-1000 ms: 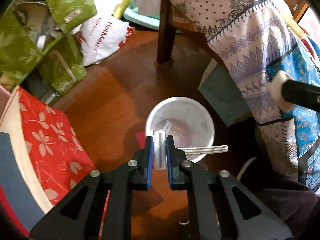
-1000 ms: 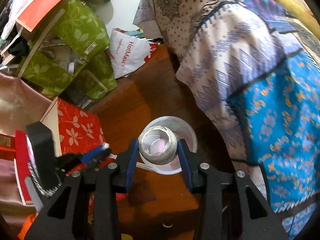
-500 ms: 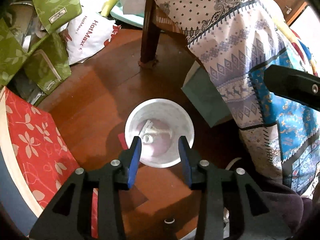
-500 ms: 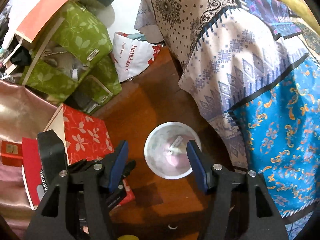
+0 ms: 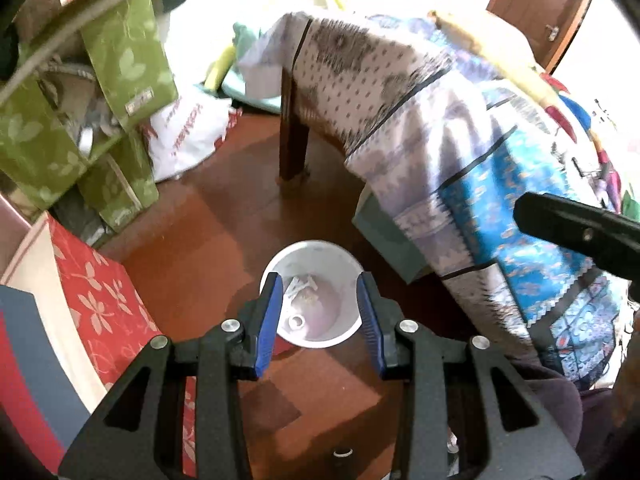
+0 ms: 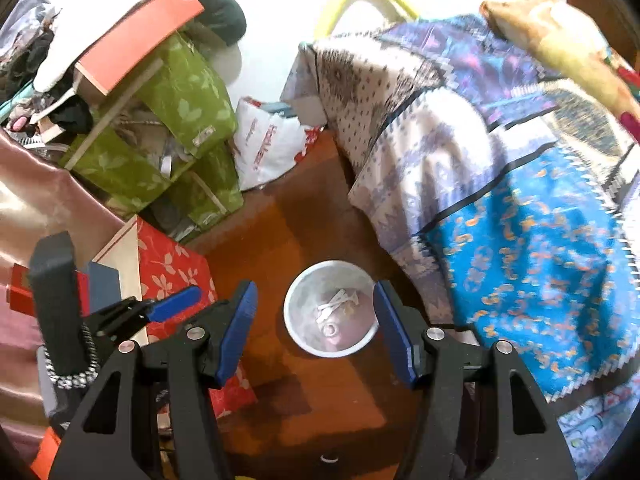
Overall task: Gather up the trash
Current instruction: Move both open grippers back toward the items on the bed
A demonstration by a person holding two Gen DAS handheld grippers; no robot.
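A white round bin (image 5: 320, 256) stands on the brown wooden floor, also seen in the right wrist view as the bin (image 6: 304, 292). Inside lie a silvery strip (image 5: 301, 283) and a small silvery ring (image 5: 296, 322); the same strip (image 6: 336, 303) and ring (image 6: 331, 330) show in the right wrist view. My left gripper (image 5: 319, 298) hangs open above the bin with nothing between its fingers. My right gripper (image 6: 313, 312) is also open and empty over the bin. The left gripper's blue finger (image 6: 176, 308) shows at the left of the right wrist view.
A patterned cloth (image 5: 460, 132) drapes a table with a dark leg (image 5: 294, 144) on the right. Green leaf-print bags (image 5: 100, 92), a white shopping bag (image 5: 188, 136) and a red flowered box (image 5: 100, 300) crowd the left. A wooden door (image 5: 536, 8) stands far right.
Both grippers opened and let go: the silvery strip and the silvery ring dropped into the bin. Both grippers then rose, so the bin looks smaller and farther.
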